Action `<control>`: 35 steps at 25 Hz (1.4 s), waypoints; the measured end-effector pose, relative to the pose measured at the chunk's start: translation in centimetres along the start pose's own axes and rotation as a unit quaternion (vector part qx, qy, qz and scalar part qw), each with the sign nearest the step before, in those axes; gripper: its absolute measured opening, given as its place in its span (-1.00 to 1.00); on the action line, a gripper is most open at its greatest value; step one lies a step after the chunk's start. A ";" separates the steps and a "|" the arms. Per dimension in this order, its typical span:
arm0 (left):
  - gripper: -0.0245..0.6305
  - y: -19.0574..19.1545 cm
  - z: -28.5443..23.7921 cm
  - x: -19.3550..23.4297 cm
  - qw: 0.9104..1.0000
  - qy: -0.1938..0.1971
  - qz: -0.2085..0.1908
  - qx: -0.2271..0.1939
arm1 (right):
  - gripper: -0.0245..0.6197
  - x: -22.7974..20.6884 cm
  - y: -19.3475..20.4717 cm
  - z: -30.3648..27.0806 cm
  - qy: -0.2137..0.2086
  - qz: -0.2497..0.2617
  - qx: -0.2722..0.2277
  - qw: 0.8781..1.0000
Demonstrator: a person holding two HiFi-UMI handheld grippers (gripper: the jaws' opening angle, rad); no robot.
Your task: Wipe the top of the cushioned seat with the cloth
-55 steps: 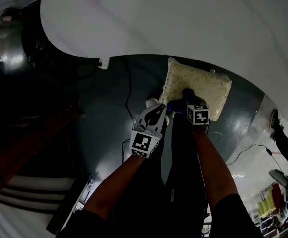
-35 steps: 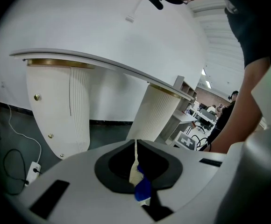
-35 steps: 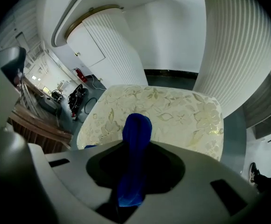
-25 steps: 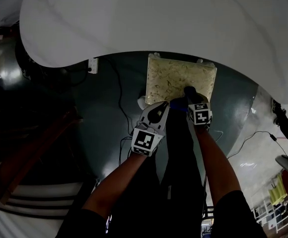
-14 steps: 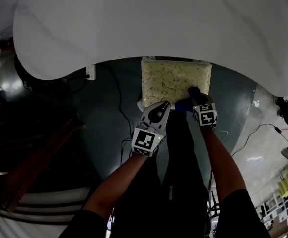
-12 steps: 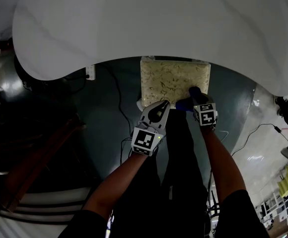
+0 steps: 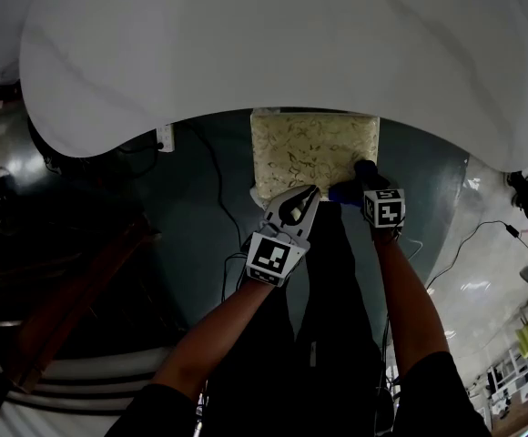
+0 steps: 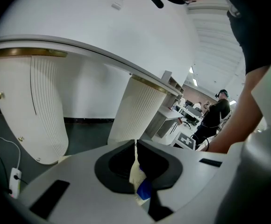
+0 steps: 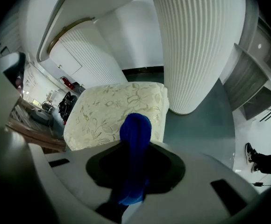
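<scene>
While it is clamped, cloth [image 9: 135, 129] partly hides seat [image 9: 110, 111].

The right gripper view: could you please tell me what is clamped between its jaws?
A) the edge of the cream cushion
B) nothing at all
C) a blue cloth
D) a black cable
C: in the right gripper view the right gripper has its jaws closed on the blue cloth, which sticks up in front of the cream cushioned seat.
</scene>
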State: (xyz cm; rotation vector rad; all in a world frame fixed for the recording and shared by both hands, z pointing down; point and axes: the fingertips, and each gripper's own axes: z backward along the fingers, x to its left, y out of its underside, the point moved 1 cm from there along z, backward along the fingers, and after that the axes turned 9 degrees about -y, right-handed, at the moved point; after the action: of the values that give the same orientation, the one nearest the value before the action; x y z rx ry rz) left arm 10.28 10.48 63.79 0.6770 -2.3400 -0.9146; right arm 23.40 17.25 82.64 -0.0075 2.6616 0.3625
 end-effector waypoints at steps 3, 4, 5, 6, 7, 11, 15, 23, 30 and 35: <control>-0.85 -0.7 -0.4 -0.3 1.000 0.002 -0.018 0.010 | -0.60 -0.8 0.2 0.3 -0.002 -0.005 -0.007 1.000; -0.85 -0.9 -0.5 -0.5 1.000 0.003 -0.024 0.015 | -0.59 -1.0 0.4 0.4 -0.003 -0.006 -0.006 1.000; -0.85 -1.0 -0.6 -0.6 0.999 0.004 -0.030 0.019 | -0.59 -1.3 0.5 0.3 -0.004 -0.005 -0.005 1.000; -0.85 -1.0 -0.8 -0.7 0.999 0.006 -0.034 0.021 | -0.58 -1.6 0.6 0.2 -0.005 -0.003 -0.005 1.000; -0.85 -1.0 -1.0 -0.8 0.999 0.006 -0.035 0.022 | -0.57 -1.9 0.6 0.1 -0.006 0.001 -0.005 1.000; -0.85 -0.7 -1.7 -1.5 0.999 0.011 -0.026 0.015 | -0.56 -2.5 0.5 0.0 -0.018 0.009 -0.012 1.000; -0.85 0.1 -2.0 -2.2 0.999 0.021 -0.019 0.014 | -0.57 -3.8 1.4 0.1 -0.002 -0.030 -0.033 0.999; -0.85 0.5 -2.5 -2.3 0.999 0.028 -0.016 0.013 | -0.58 -9.3 4.4 0.8 0.049 -0.170 -0.058 0.983; -0.85 -3.4 0.3 -1.9 0.998 0.048 -0.035 -0.020 | -0.60 -7.2 2.5 6.7 0.073 -0.189 -0.115 0.973; -0.85 -7.3 5.2 -1.8 0.996 0.055 -0.067 -0.036 | -0.60 -0.4 -1.9 13.0 0.064 -0.112 -0.186 0.974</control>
State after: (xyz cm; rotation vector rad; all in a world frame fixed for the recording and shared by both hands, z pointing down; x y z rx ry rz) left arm 10.12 9.27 54.75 0.8413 -2.1763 -0.9894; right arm 29.55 18.65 71.14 -0.4572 2.6384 0.7990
